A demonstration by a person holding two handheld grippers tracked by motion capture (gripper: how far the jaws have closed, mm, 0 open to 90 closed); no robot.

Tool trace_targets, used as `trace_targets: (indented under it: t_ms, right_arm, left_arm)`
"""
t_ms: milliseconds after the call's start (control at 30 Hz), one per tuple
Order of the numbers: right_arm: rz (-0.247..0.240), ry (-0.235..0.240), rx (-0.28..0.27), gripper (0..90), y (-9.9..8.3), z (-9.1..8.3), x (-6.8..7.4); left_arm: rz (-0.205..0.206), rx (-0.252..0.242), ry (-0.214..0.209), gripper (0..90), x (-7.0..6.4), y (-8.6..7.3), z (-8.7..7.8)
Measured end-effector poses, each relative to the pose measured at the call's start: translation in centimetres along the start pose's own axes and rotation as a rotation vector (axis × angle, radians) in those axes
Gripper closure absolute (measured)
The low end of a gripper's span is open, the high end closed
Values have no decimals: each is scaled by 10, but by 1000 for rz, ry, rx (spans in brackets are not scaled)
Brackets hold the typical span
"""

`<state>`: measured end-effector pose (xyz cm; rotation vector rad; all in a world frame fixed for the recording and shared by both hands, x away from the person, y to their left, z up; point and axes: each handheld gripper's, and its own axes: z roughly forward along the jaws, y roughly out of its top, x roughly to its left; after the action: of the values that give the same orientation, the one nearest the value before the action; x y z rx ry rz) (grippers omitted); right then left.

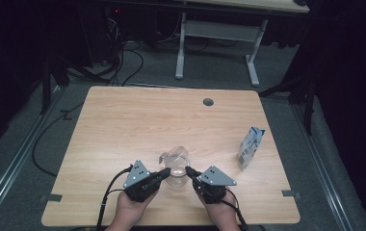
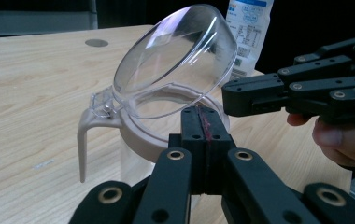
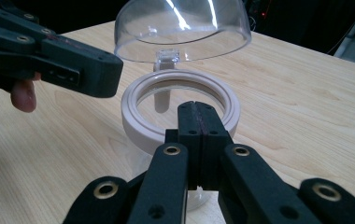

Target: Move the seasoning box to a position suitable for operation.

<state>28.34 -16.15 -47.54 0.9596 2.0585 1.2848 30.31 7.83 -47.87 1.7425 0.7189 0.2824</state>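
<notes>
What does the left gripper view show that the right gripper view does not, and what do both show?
Left gripper view alone: the blue-and-white packet behind the jar, and the jar's handle seen from the side.

Right gripper view alone: the whole pale ring of the jar's mouth, seen from above.

Both: the clear jar on the wooden table, its domed lid hinged open, that view's own tongs shut, and the other tongs near the rim.
</notes>
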Motion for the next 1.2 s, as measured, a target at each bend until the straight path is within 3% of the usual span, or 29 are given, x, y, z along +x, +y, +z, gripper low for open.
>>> trace_targets:
  t_ms: [733, 1000, 1200]
  right_arm:
    - [-5, -9, -7, 896, -1, 0, 1]
    - [-3, -8, -8, 893, -1, 0, 1]
    - [-4, -5, -6, 876, -1, 0, 2]
  left_arm:
    - [-51, -73, 60, 899, 21, 2, -12]
    - [-49, -65, 74, 899, 24, 0, -14]
    - [-35, -31, 90, 898, 28, -7, -15]
